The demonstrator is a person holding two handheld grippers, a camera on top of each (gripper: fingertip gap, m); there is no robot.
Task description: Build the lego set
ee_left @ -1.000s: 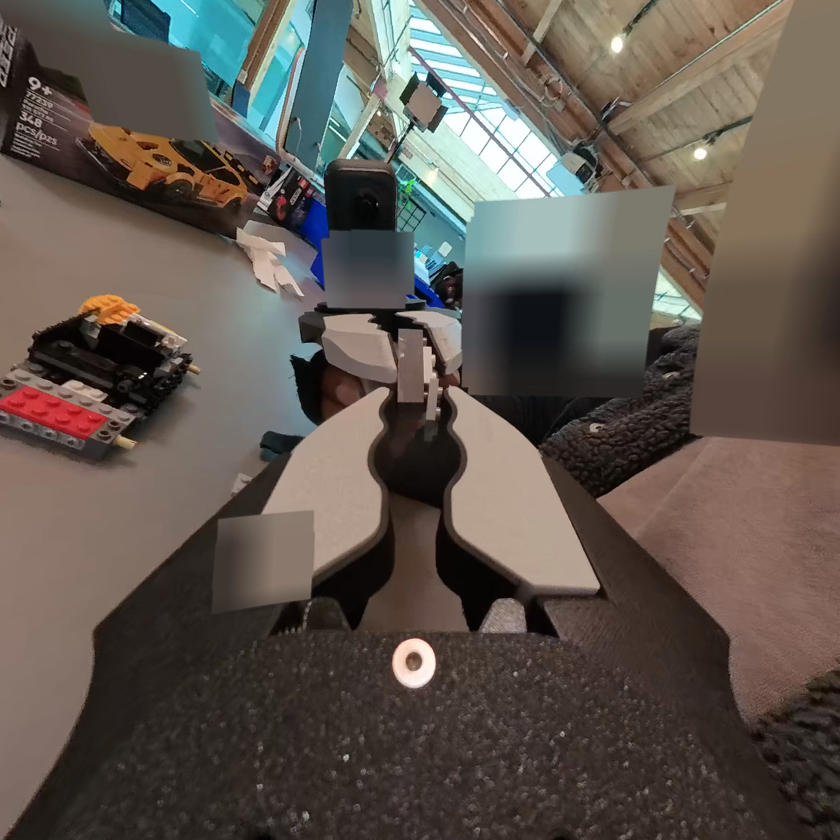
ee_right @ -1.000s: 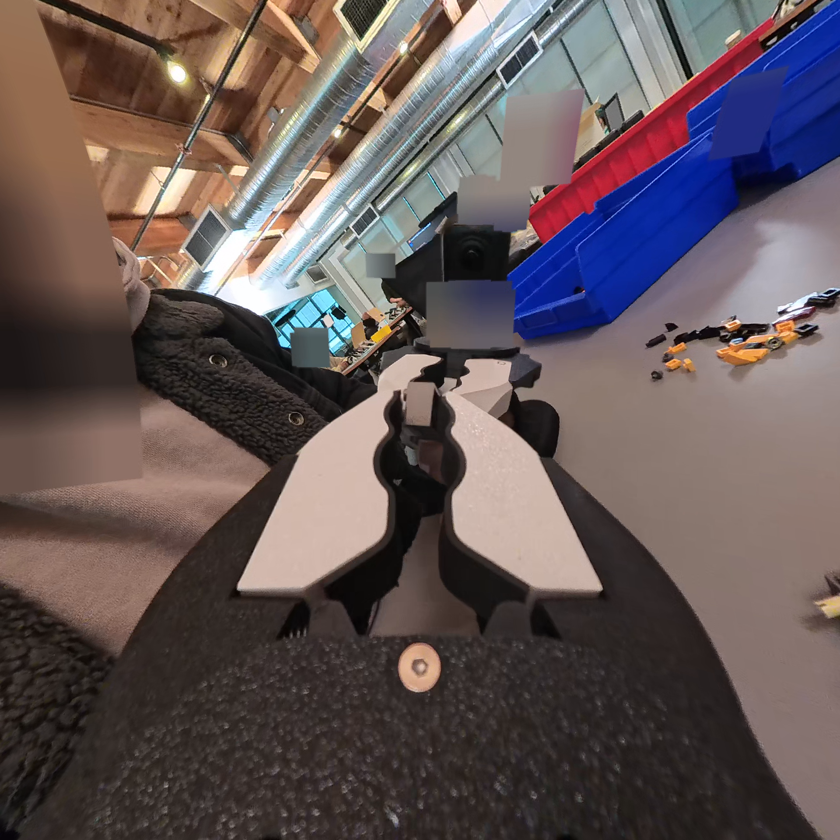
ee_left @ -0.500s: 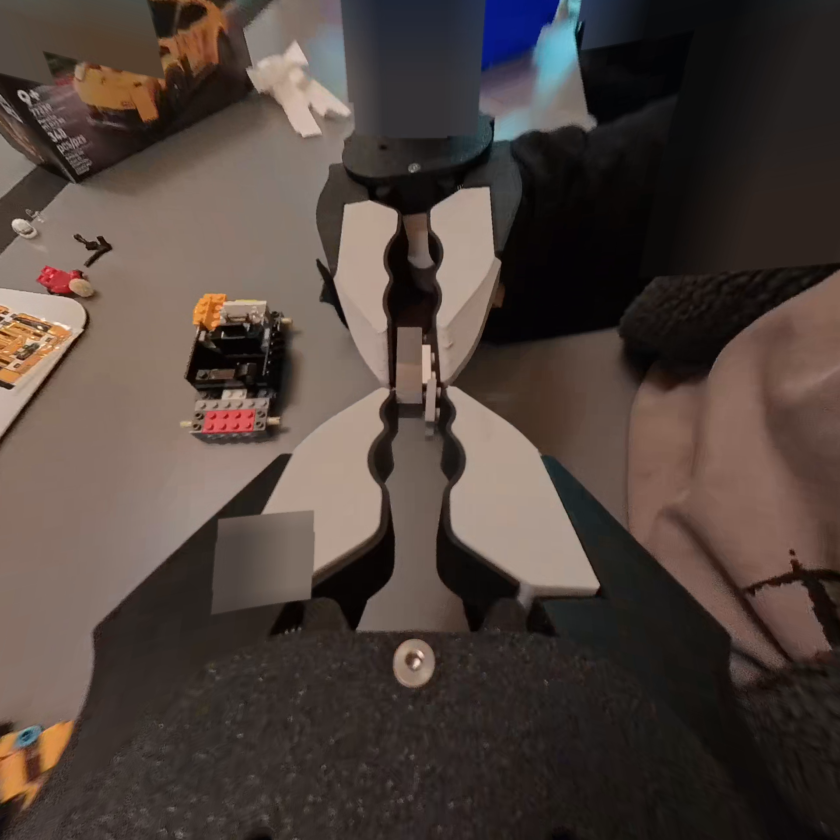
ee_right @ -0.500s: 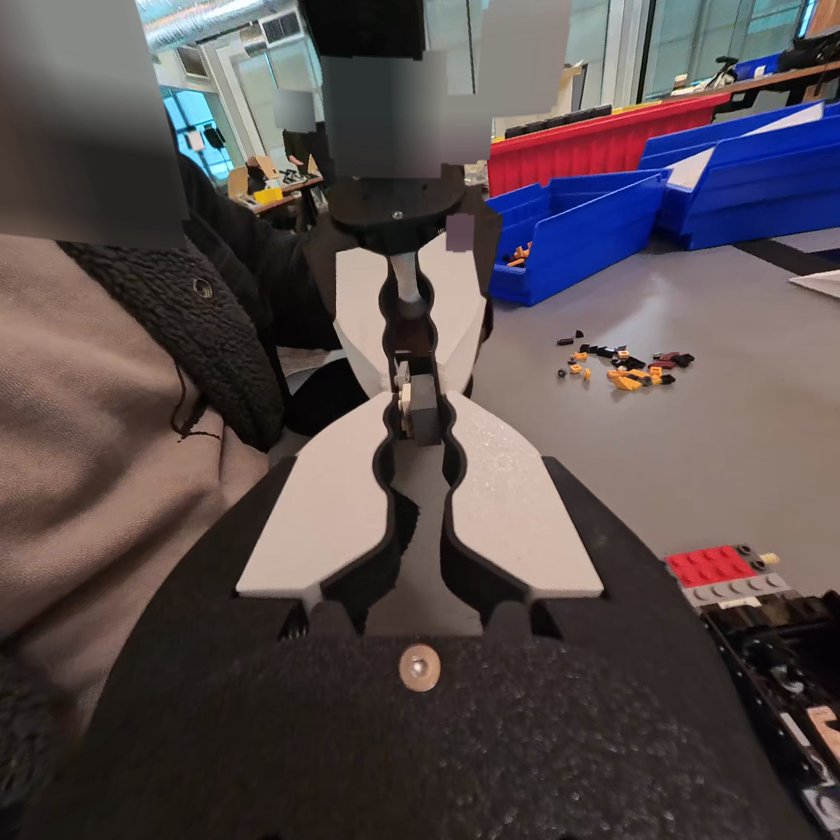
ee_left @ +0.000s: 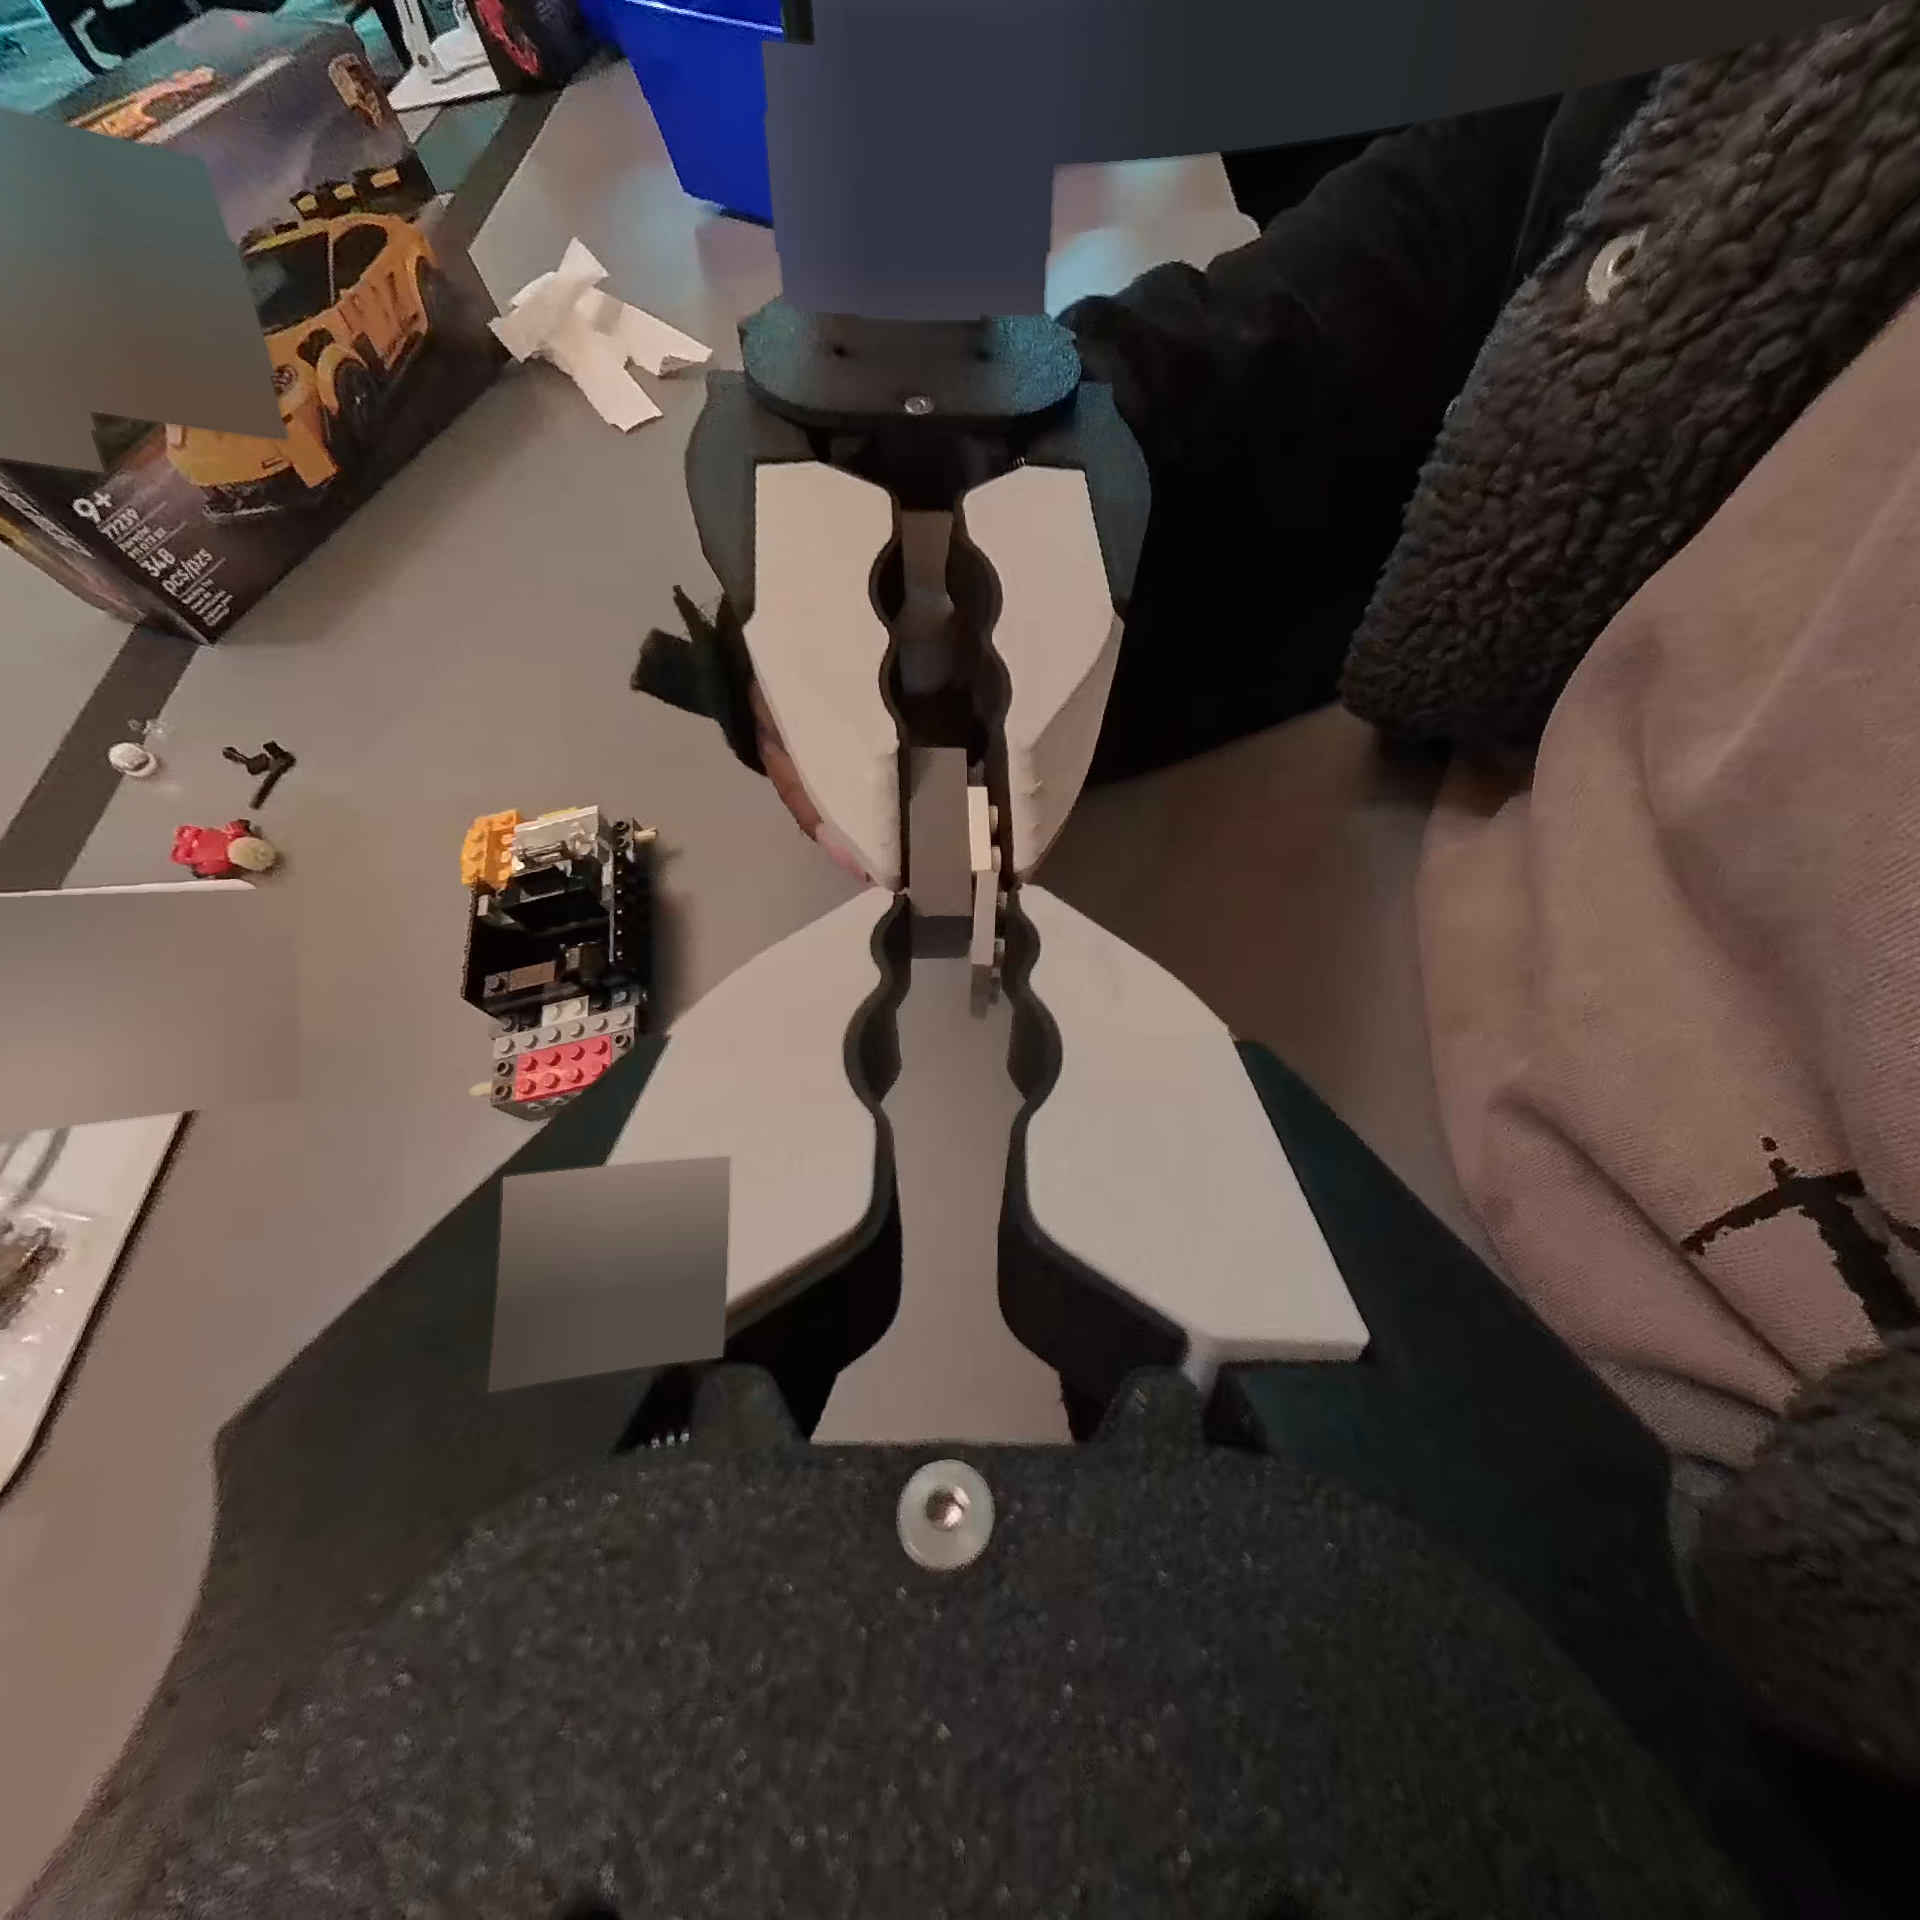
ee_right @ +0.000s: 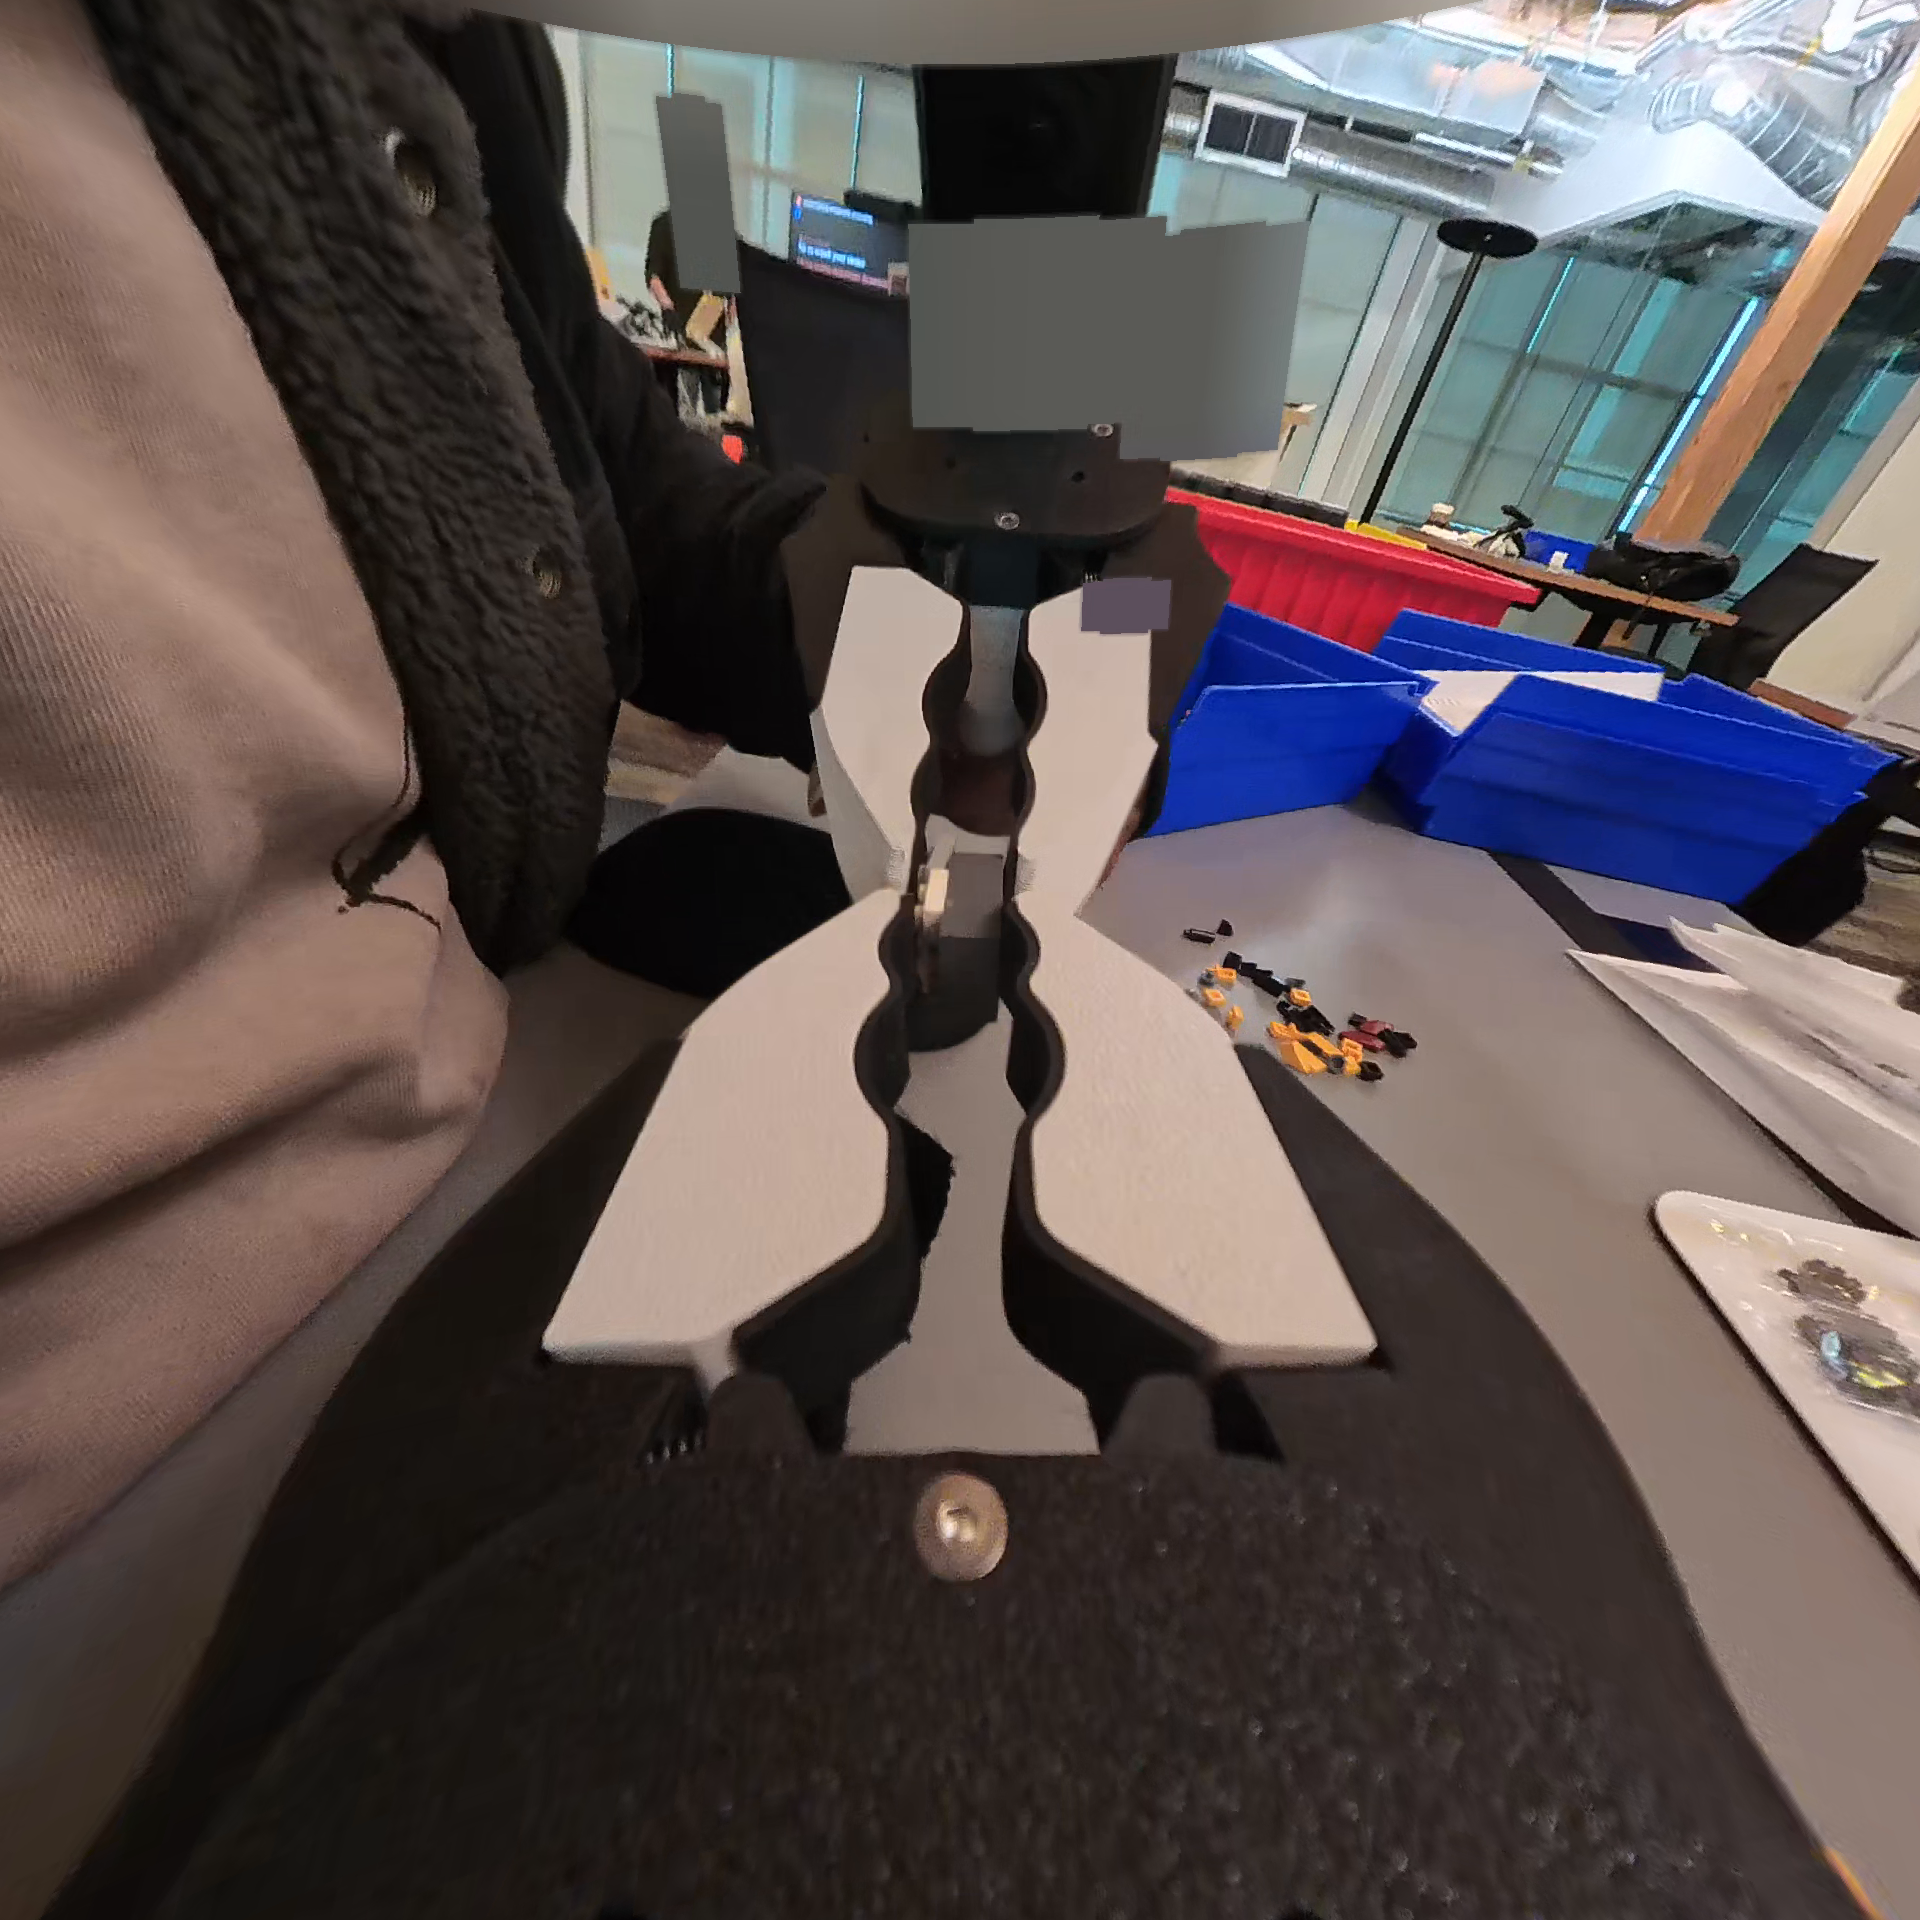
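**2 grippers meet over the grey desk**

The grey desk (ee_left: 436, 582) carries the part-built car (ee_left: 556, 966) near its person-side edge. The left gripper (ee_left: 951, 935) and right gripper (ee_right: 961, 935), tip to tip, each pinch the small grey brick assembly (ee_left: 951, 883), probably to press its pieces together.

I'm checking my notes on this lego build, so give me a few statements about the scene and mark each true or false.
1. The left gripper and right gripper meet tip to tip around a small grey lego piece. True.
2. The partly built car is held in a gripper. False: it sits on the grey table.
3. Loose orange and black pieces lie on the table. True.
4. The bins nearest the table are green. False: they are blue.
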